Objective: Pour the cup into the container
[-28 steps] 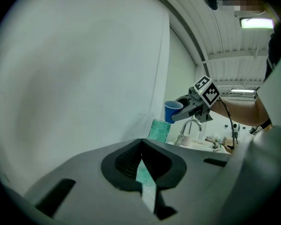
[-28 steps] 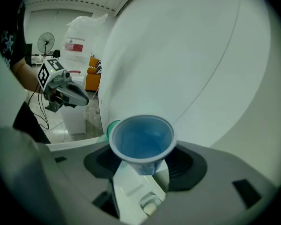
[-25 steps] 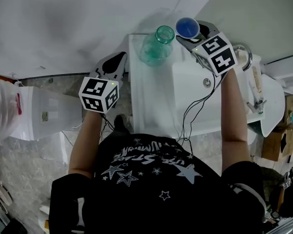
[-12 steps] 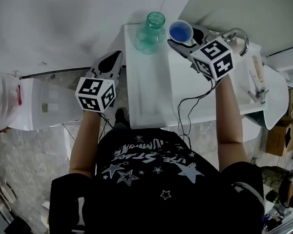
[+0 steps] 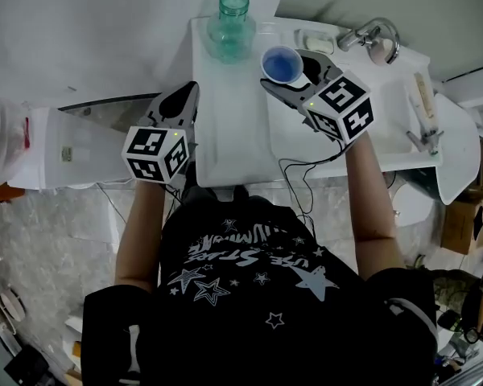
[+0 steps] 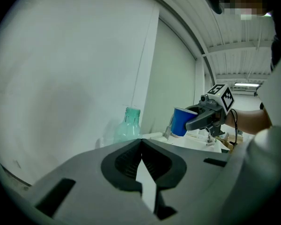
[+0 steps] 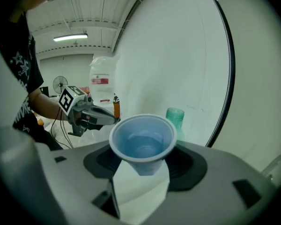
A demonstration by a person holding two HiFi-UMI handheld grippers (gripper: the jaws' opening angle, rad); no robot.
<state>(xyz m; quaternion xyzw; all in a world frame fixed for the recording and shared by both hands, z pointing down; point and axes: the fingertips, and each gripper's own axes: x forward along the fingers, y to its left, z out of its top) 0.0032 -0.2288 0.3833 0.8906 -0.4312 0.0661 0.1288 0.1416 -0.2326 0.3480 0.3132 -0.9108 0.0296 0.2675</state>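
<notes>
A green glass bottle (image 5: 232, 18) stands open-mouthed at the back of the white counter (image 5: 225, 135), by the wall. My right gripper (image 5: 288, 77) is shut on a blue cup (image 5: 282, 64), held upright to the right of the bottle and nearer to me. In the right gripper view the cup (image 7: 143, 142) holds clear liquid, with the bottle (image 7: 175, 118) beyond it. My left gripper (image 5: 185, 95) hangs off the counter's left edge, shut and empty. The left gripper view shows its jaws (image 6: 141, 146) meeting, with the bottle (image 6: 129, 125) and the cup (image 6: 182, 121) ahead.
A sink basin with a chrome faucet (image 5: 372, 39) and a soap dish (image 5: 314, 40) lies right of the cup. A white appliance (image 5: 72, 167) stands on the floor to the left, below the counter. Cables (image 5: 302, 187) hang from the right gripper.
The right gripper has drawn the cup back from the wall, toward me, so it now sits nearer than the bottle. The view has tilted forward. The left gripper has barely moved.
</notes>
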